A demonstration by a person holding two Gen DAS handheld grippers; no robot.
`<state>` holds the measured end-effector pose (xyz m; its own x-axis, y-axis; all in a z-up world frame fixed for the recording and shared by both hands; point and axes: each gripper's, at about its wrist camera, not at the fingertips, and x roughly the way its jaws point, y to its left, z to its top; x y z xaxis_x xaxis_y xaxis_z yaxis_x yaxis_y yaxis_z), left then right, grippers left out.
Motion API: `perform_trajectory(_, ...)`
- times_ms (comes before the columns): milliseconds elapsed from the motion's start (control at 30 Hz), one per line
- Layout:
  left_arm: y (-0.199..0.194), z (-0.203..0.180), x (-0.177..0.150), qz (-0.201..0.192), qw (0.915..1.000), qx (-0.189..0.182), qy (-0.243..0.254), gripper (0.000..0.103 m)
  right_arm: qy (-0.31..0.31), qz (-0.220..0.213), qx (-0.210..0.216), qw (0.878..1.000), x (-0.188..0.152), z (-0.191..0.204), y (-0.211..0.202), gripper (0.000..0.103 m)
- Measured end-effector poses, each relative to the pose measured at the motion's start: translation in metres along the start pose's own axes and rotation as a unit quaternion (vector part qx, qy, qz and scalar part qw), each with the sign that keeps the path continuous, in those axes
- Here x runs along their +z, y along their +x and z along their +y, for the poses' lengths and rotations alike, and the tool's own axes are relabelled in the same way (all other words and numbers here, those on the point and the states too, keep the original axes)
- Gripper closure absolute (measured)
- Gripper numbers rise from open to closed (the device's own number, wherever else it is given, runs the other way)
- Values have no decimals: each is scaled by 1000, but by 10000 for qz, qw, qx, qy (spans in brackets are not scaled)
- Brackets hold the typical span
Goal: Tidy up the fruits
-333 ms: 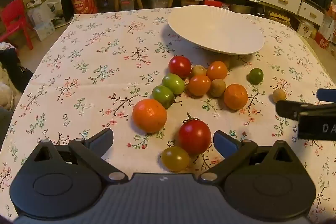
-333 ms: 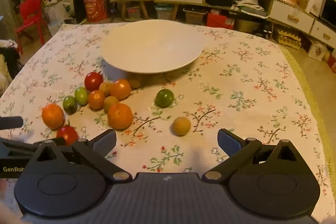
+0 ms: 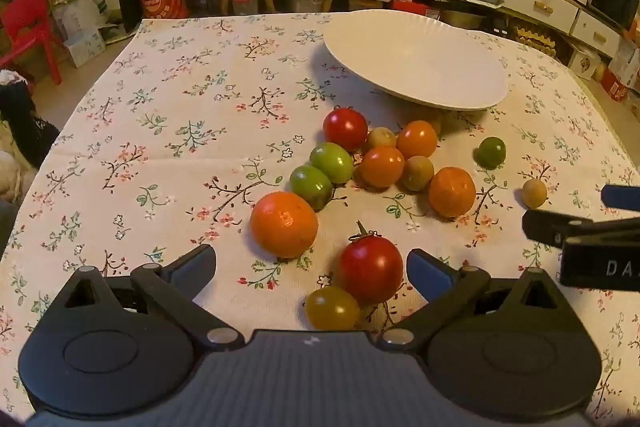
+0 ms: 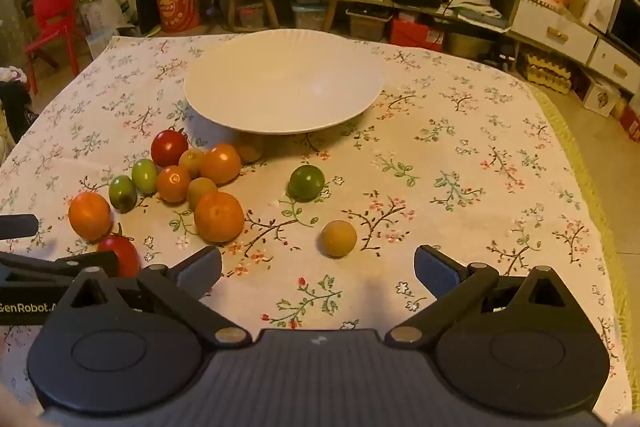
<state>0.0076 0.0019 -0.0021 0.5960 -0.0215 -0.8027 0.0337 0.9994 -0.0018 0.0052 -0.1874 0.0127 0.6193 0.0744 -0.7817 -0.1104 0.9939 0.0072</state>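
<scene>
Nothing is shifting noticeably since the earlier frame; both grippers are hovering as before; the left gripper (image 3: pixel 312 265) is standing spread wide, pinching nothing, with a stemmed red tomato (image 3: pixel 371 269) and an olive tomato (image 3: pixel 332 308) lying between its fingers at lower centre; the right gripper (image 4: pixel 318 267) is likewise gaping, a tan fruit (image 4: pixel 339 238) sitting just ahead of it; the white plate (image 4: pixel 224 107) is sitting at upper centre, holding no fruit, the clustered fruits below-left of it on the floral tablecloth (image 4: pixel 460 155).

Glossy smooth tomato (image 3: pixel 370 269); matt white plate (image 3: pixel 416 61); printed cloth tablecloth (image 3: pixel 180 131); matt black plastic gripper (image 3: pixel 312 265).
</scene>
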Motion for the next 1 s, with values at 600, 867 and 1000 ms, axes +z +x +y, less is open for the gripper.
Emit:
perform_trajectory(600, -3, -1, 0, -35, 10000, -23, 58, 4, -158, 22, 47, 9999, -7, 15, 1, 0)
perform_trajectory(867, -3, -1, 0, -56, 10000, -15, 64, 4, -155, 18, 52, 9999, -6, 15, 1, 0)
perform_trajectory(1000, -4, -1, 0, -62, 10000, -17, 60, 4, -158, 18, 47, 9999, -6, 15, 1, 0)
